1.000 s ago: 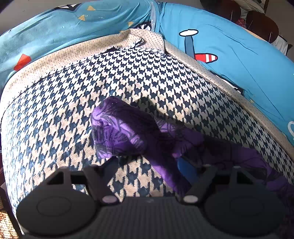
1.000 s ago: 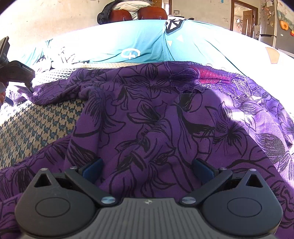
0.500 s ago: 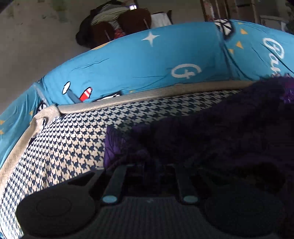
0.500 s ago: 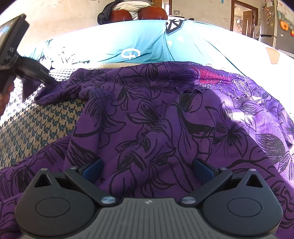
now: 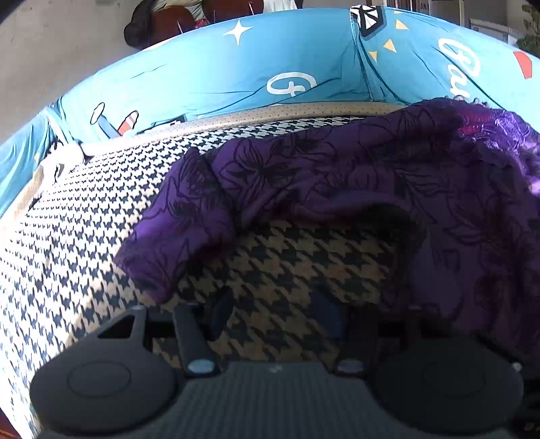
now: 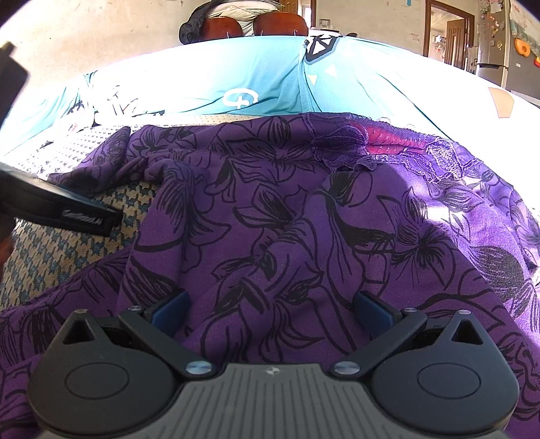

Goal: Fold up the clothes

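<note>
A purple garment with black flower outlines (image 5: pixel 337 175) lies spread on a houndstooth cover (image 5: pixel 67 236). Its sleeve (image 5: pixel 179 236) lies loose and bunched, just ahead and left of my left gripper (image 5: pixel 273 314). That gripper's jaws are opening, and only houndstooth cloth shows between them. In the right wrist view the same garment (image 6: pixel 270 219) fills the middle, with its lace neckline and pink lining at the far side. My right gripper (image 6: pixel 271 307) stands open low over the garment's body, its pads apart. The left gripper's body (image 6: pixel 67 212) reaches in from the left edge.
A blue printed bedsheet (image 5: pixel 236 67) lies beyond the houndstooth cover (image 6: pixel 50 250). Dark wooden chairs with heaped clothes (image 6: pixel 243 23) stand behind the bed. A doorway and a fridge (image 6: pixel 489 50) are at the far right.
My left gripper swung round with the sleeve, shut on it half a second ago, and has now let go; the sleeve lies on the cover. The right gripper has not moved.
</note>
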Motion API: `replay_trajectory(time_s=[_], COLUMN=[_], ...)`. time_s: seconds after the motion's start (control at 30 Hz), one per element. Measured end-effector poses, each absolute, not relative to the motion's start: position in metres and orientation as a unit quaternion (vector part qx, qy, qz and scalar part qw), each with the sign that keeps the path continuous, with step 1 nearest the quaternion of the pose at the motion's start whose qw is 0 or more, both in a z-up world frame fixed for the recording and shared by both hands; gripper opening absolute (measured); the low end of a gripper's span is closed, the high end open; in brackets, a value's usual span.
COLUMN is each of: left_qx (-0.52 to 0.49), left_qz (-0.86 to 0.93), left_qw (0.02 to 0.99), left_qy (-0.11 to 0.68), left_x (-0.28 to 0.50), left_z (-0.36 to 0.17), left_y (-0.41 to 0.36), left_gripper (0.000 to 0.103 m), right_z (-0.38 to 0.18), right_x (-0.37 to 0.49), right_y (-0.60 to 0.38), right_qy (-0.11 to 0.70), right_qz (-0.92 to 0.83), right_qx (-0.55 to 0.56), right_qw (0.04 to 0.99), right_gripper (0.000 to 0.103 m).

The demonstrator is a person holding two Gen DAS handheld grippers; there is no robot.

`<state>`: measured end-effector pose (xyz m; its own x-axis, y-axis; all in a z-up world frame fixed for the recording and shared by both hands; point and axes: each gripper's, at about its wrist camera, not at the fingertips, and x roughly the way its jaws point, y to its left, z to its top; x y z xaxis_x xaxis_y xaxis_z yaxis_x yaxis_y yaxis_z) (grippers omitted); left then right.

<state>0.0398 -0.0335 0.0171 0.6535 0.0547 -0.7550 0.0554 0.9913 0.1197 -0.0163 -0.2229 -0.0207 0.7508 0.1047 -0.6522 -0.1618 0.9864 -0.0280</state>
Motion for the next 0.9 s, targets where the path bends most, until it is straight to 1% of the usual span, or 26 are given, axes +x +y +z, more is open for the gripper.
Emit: replay_trajectory(time_s=[0.1,0.17,0.3,0.37,0.5,0.57,0.7,0.77,0.9], left_qx=[0.020,-0.025,-0.121,-0.174,-0.253,-0.271,-0.312,-0.332,-0.345], left_qz=[0.017,0.028,0.045,0.053,0.056,0.062,0.064,0.064,0.066], left_qw=[0.913,0.912,0.902,0.894,0.879,0.875,0.859,0.851,0.848], left_qy=[0.407,0.409,0.412,0.408,0.400,0.397,0.401,0.402,0.398], left_x=[0.027,0.024,0.024,0.026,0.031,0.035,0.047,0.051,0.058], left_z=[0.022,0.025,0.029,0.030,0.030,0.028,0.019,0.016,0.014], left_y=[-0.019,-0.002,0.035,0.056,0.087,0.096,0.107,0.108,0.109], left_gripper=[0.055,0.059,0.062,0.069,0.074,0.078,0.081,0.085,0.087], right_z=[-0.021,-0.021,-0.021,-0.021,-0.021,-0.021,-0.021,-0.021,-0.021], right_x=[-0.017,-0.017,-0.017,-0.017,-0.017,-0.017,-0.017,-0.018,-0.018], right_y=[-0.223,-0.223,-0.222,-0.222,-0.222,-0.222,-0.223,-0.223,-0.223], right_qy=[0.346,0.346,0.346,0.346,0.346,0.345,0.345,0.345,0.345], right_qz=[0.071,0.071,0.070,0.070,0.070,0.070,0.070,0.070,0.070], right_qx=[-0.041,-0.042,-0.042,-0.042,-0.042,-0.042,-0.042,-0.042,-0.042], right_qw=[0.935,0.935,0.935,0.935,0.935,0.935,0.935,0.935,0.935], right_gripper=[0.103,0.103,0.103,0.103,0.103,0.103,0.103,0.103,0.103])
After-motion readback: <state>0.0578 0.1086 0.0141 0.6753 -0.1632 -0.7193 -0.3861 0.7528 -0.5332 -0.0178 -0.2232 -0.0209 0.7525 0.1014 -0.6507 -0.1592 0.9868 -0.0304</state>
